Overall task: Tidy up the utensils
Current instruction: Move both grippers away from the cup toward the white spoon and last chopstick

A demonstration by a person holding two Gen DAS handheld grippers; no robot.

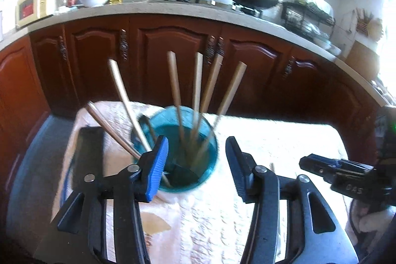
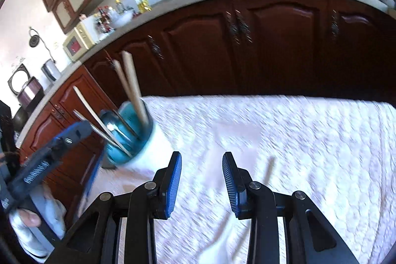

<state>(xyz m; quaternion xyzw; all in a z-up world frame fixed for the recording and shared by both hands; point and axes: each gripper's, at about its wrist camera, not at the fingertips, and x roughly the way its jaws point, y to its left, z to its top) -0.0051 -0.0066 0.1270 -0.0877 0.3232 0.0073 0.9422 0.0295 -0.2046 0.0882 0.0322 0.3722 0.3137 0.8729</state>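
My left gripper (image 1: pixel 196 160) hangs with jaws apart and empty before the teal cup (image 1: pixel 182 152), which holds the chopsticks (image 1: pixel 174 88) near the cloth-covered surface's (image 2: pixel 284 140) far left corner. My right gripper (image 2: pixel 201 180) is partly open, gripping nothing, over a blurred chopstick (image 2: pixel 268 168) lying on the cloth.

Cloth-covered table (image 2: pixel 297 140) bearing teal cup (image 1: pixel 188 140)
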